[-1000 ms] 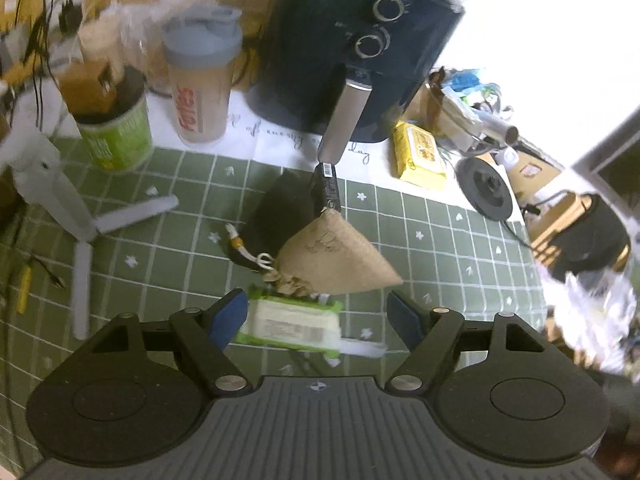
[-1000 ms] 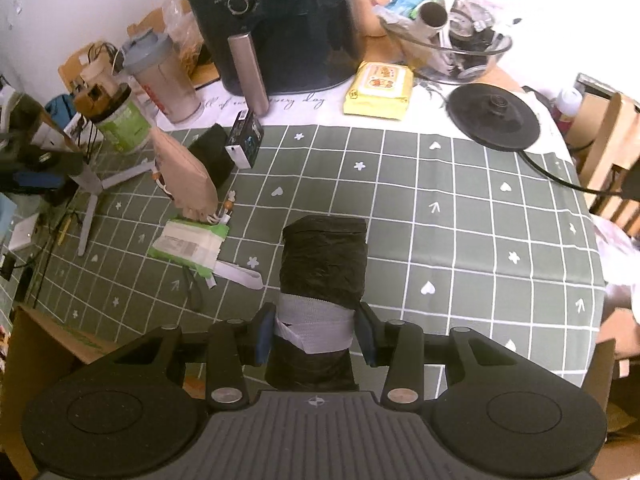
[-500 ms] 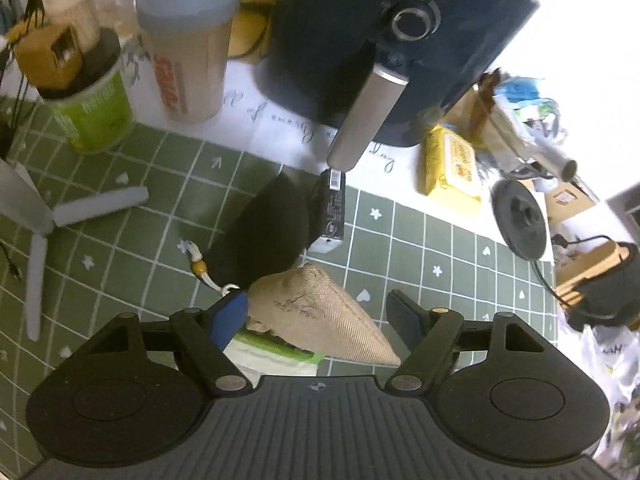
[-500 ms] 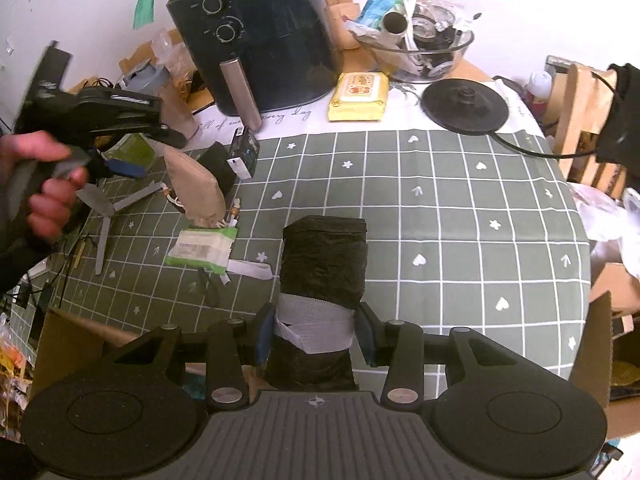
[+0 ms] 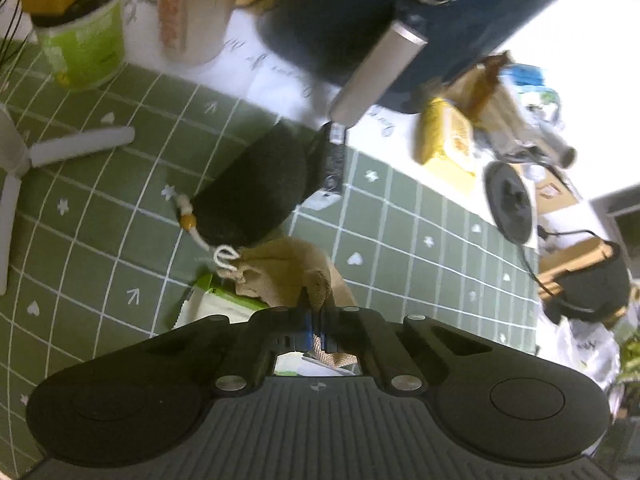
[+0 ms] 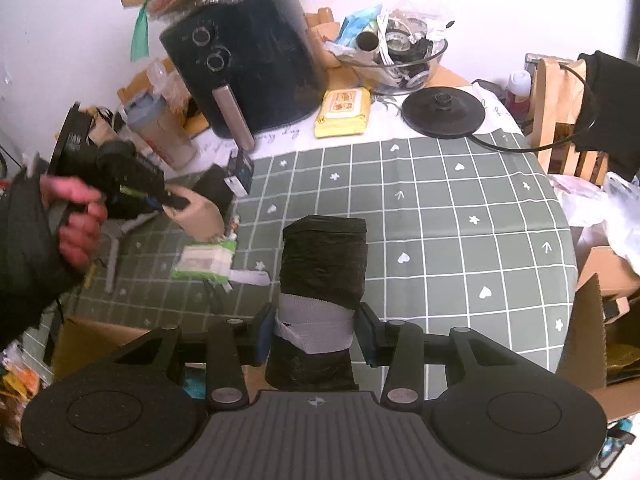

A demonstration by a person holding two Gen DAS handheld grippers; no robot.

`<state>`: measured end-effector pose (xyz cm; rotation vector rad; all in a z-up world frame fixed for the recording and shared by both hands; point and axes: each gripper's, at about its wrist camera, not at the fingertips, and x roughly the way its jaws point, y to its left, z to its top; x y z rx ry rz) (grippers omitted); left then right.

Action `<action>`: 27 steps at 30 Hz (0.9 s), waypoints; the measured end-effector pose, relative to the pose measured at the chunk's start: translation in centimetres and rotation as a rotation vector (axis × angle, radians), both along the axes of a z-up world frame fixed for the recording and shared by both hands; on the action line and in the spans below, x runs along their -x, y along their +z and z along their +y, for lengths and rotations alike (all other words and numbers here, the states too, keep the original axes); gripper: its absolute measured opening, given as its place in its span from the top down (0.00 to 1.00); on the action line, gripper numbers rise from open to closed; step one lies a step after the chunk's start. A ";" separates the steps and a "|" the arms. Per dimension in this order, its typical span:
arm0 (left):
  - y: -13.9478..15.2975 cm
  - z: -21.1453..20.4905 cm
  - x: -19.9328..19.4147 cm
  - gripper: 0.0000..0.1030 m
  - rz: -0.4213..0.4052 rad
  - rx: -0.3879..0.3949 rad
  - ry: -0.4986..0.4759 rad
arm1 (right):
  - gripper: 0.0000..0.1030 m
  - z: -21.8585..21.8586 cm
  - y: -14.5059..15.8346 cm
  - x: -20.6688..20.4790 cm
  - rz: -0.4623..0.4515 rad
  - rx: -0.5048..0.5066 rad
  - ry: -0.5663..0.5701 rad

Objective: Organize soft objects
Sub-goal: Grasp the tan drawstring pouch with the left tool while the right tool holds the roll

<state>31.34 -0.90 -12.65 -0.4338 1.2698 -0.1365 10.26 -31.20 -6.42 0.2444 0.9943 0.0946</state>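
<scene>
Tan burlap gives under the left gripper (image 5: pixel 316 330), whose jaws have just been closing and now pinch a fold of the small drawstring pouch (image 5: pixel 288 276) between the blue pads, with almost no gap left. That pouch sits at the near left of the green checked tablecloth (image 5: pixel 400 240), its cord end touching a black pouch (image 5: pixel 256 192) just beyond it and its near edge over a green-and-white packet (image 5: pixel 216 308). From the right wrist view the person's hand (image 6: pixel 74 224) can be seen gripping that tool's handle at the far left.

Right gripper (image 6: pixel 316 336) is clamped on a black roll (image 6: pixel 324 264) (wrapped by a grey band (image 6: pixel 316 324) where the pads press), its fingers held partly apart by the roll's width. The roll stands out past the fingertips over the near edge of the table, with a cardboard box (image 6: pixel 92 344) below at the left.

Farther back stand a black air fryer (image 6: pixel 248 68), a yellow wipes pack (image 6: pixel 344 112) and a round black kettle base (image 6: pixel 442 112)
</scene>
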 end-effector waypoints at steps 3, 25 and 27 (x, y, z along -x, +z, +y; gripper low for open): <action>1.6 0.3 1.0 0.97 -0.059 0.002 -0.033 | 0.56 0.0 0.6 0.1 -0.016 -0.002 0.010; 11.2 3.3 12.6 0.97 -0.349 0.172 -0.280 | 0.56 3.6 4.4 1.2 -0.106 -0.022 0.195; 11.5 3.6 14.1 0.97 -0.360 0.183 -0.293 | 0.56 4.0 4.3 1.3 -0.104 -0.037 0.214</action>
